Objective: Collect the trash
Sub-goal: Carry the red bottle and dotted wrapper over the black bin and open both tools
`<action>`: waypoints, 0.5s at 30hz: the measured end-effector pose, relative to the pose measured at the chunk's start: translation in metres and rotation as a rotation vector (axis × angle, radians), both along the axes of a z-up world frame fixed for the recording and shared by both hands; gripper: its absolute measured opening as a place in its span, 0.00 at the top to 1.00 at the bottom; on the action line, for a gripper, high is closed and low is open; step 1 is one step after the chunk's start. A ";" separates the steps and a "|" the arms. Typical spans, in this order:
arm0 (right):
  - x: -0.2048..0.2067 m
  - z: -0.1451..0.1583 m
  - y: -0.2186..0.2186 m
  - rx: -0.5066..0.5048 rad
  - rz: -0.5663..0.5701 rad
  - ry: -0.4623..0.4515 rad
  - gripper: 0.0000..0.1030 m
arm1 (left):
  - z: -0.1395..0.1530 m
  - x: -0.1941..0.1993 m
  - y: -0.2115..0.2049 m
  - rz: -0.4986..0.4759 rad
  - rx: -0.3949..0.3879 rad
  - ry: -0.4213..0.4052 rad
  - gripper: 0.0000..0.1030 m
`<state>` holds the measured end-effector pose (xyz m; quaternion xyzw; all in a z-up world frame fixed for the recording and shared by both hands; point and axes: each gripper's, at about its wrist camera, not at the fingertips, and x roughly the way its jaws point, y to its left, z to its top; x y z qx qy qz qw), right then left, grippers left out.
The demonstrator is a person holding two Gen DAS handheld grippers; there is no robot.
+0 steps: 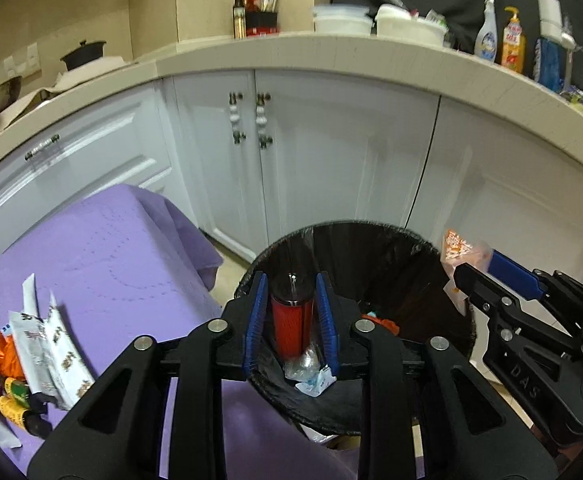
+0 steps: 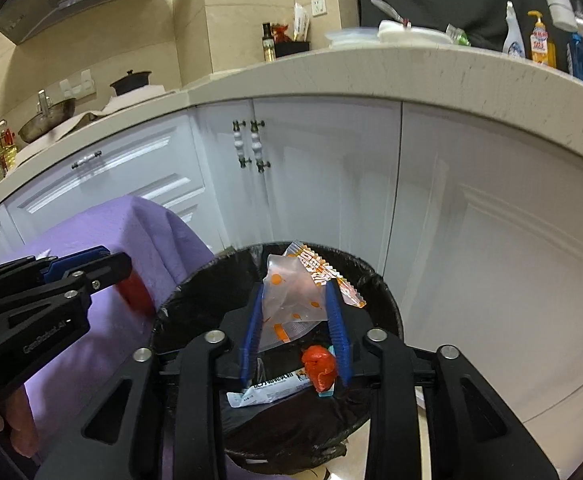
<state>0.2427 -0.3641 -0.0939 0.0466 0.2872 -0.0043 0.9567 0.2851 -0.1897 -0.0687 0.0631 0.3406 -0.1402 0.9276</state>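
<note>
Above the black-lined trash bin (image 1: 371, 240), at twelve o'clock from both wrists, two pieces of trash hang ready to drop. One red can (image 1: 291, 320) sits between the left gripper (image 1: 291, 316) pads, which look slack around it; whether they press I cannot tell. Rigid, light and slick, it is probably best held mid-body. One thin clear wrapper (image 2: 291, 300) stands in the right gripper (image 2: 295, 320), barely pinched, limp and crinkly. About six scraps (image 1: 31, 356) wait at nine o'clock on the purple cloth (image 1: 111, 248).
</note>
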 end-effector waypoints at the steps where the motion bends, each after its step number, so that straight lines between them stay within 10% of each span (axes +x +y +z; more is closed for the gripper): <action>1: 0.001 -0.002 -0.001 -0.001 -0.004 0.002 0.60 | -0.002 0.002 -0.001 0.001 0.006 0.009 0.62; 15: 0.003 -0.007 -0.002 0.008 -0.012 0.012 0.49 | -0.005 0.000 0.001 0.004 0.000 0.017 0.50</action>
